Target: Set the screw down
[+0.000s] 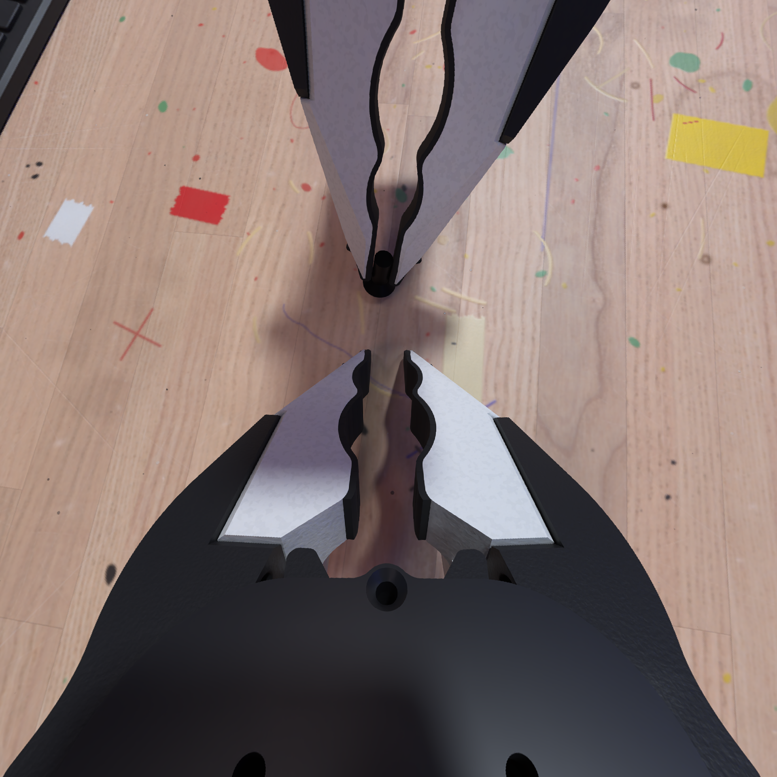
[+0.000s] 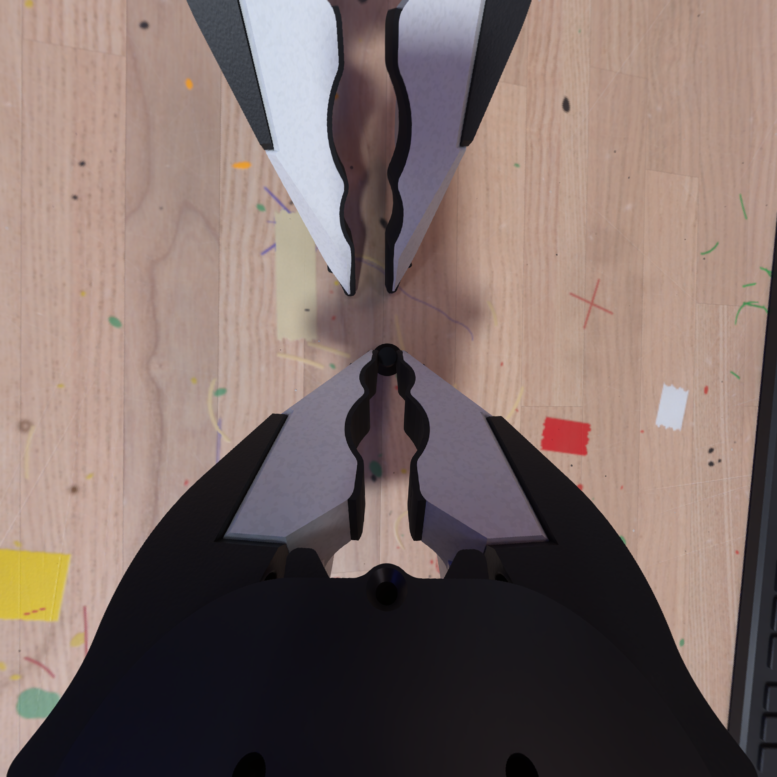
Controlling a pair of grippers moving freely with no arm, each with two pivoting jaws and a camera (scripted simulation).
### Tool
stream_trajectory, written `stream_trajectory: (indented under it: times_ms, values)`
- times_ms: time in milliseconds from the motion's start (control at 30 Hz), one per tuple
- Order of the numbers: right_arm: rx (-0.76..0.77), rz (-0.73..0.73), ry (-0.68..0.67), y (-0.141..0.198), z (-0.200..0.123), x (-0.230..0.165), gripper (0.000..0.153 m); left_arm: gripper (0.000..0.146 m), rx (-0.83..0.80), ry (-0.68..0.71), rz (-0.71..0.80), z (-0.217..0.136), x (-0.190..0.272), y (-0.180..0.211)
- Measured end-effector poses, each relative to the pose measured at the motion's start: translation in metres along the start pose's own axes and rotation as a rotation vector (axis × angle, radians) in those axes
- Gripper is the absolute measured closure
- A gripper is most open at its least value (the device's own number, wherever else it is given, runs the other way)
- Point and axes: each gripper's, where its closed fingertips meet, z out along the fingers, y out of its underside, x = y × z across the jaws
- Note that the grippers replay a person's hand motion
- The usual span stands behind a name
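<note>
Right tool (image 2: 387,357) is pinching the black screw (image 2: 386,360) at its very fingertips; from my left wrist view I see the same tool (image 1: 380,273) coming in from the top with the screw (image 1: 381,277) held at its tips, head just at or above the table (image 1: 126,420), contact I cannot tell. Left tool (image 1: 387,355) faces it tip to tip, near but apart, fingers spread a little with nothing between them. Wooden table is speckled with paint; I see a red patch (image 1: 199,204), a white patch (image 1: 68,221), a yellow patch (image 1: 719,145), and a dark keyboard edge (image 2: 757,546) at the side.
</note>
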Motion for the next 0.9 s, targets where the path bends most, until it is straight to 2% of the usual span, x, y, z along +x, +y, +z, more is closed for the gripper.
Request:
stream_trajectory:
  times_ms: [467, 900]
  values:
    - [-0.100, -0.032, -0.016, 0.0064, 0.0039, -0.0009, 0.145, 0.131, 0.001, 0.001, 0.003, 0.0018, -0.0013, -0.0019]
    - [-0.072, -0.018, -0.023, 0.0040, 0.0052, -0.0011, 0.145, 0.131, 0.001, 0.000, 0.003, 0.0018, -0.0010, -0.0020]
